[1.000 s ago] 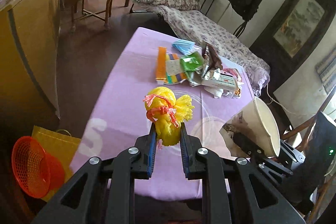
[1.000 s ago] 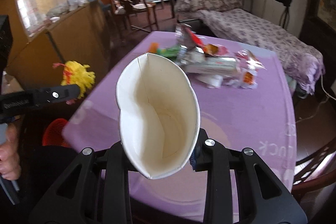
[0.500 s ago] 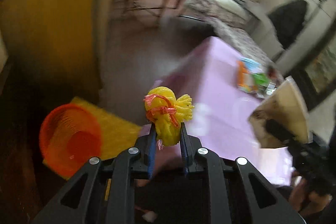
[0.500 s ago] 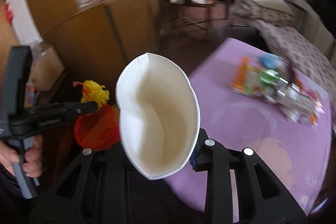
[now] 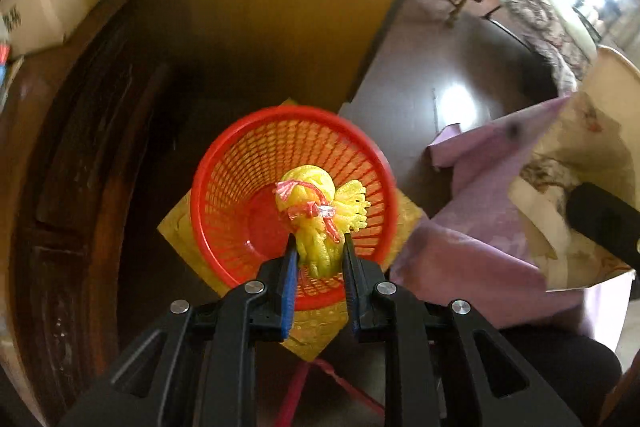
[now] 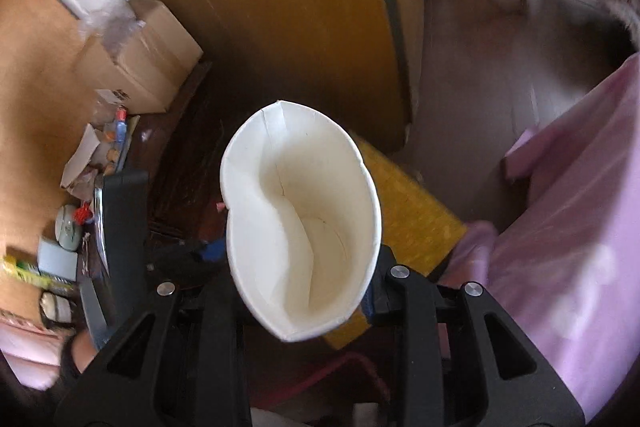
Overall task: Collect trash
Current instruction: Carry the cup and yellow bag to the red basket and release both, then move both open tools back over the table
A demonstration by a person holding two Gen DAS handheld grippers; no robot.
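Note:
My left gripper [image 5: 319, 253] is shut on a yellow foam net tied with red string [image 5: 316, 211] and holds it right above the open mouth of a round red mesh basket [image 5: 240, 163] on the floor. My right gripper [image 6: 306, 279] is shut on a crushed white paper cup [image 6: 304, 223], squeezed flat between the jaws, its open mouth facing the camera. The cup also shows at the right edge of the left wrist view [image 5: 576, 187]. The basket is hidden behind the cup in the right wrist view.
The basket stands on a yellow bag [image 5: 320, 327] that also shows in the right wrist view [image 6: 412, 211]. A purple tablecloth [image 5: 480, 227] hangs to the right. A wooden cabinet [image 5: 280, 7] stands behind, with cardboard boxes [image 6: 140, 55] and clutter at the left.
Both grippers have swung left and down from over the table toward the floor. The foam net is now over the red basket. Both grips are unchanged.

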